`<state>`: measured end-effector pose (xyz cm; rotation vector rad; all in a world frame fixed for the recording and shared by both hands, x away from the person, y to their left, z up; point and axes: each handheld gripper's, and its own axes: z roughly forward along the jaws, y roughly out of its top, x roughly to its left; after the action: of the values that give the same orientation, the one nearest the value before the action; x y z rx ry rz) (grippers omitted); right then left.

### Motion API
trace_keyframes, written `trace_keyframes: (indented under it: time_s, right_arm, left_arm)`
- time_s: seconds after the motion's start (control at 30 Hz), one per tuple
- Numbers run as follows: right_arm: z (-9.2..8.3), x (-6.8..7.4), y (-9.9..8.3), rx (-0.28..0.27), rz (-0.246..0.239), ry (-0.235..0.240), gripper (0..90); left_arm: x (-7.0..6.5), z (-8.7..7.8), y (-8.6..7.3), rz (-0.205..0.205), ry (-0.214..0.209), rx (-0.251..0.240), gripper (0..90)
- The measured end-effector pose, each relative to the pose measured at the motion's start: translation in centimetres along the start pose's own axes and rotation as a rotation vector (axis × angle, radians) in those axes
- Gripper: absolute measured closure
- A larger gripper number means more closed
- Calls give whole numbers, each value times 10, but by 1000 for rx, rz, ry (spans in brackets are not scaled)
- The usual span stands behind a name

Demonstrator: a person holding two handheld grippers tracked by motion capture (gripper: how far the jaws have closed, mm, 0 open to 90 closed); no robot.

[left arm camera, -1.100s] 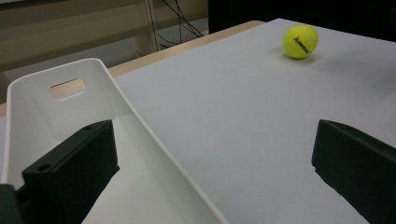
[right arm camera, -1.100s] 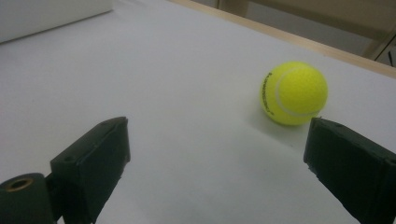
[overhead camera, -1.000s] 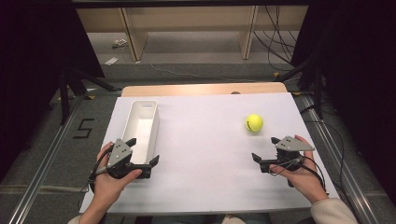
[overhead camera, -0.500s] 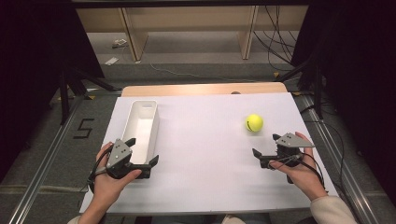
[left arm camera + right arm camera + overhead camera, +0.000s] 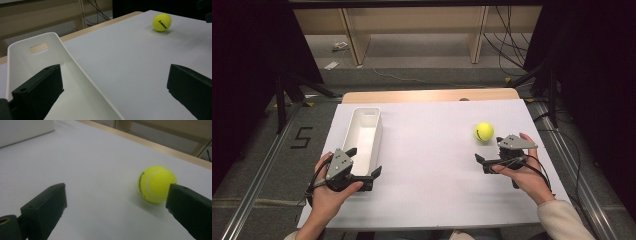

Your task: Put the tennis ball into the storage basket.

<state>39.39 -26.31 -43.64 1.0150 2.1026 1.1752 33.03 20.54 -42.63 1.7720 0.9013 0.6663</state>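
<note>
A yellow tennis ball (image 5: 484, 132) lies on the right part of the white table top (image 5: 432, 165). My right gripper (image 5: 488, 150) sits just in front of the ball, open. Its jaws have just been opening further, with nothing between them. In the right gripper view the ball (image 5: 156, 184) rests ahead, close to the right jaw of that gripper (image 5: 117, 192). A long white bin (image 5: 363, 133) stands at the left. My left gripper (image 5: 363, 162) is open and straddles the near end of the bin's right wall (image 5: 82, 75), one jaw inside the bin. The ball (image 5: 162, 22) shows far off in the left gripper view.
The table's far edge is a wooden strip (image 5: 427, 95). Beyond it stand wooden shelf frames (image 5: 357, 40) and cables on the floor (image 5: 507, 45). A "5" (image 5: 302, 137) is marked on the floor at the left. Metal rails run along both table sides.
My right gripper has moved a little forward toward the ball and its jaws stand slightly wider. The left gripper, bin and ball have not moved.
</note>
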Motion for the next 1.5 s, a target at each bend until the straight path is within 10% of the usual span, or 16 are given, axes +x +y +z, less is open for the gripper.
trace_keyframes:
  time_s: [1.5]
  right_arm:
    - [47,-37,10,54,85,-113,44]
  left_arm:
    - [0,-1,1,-1,6,-8,0]
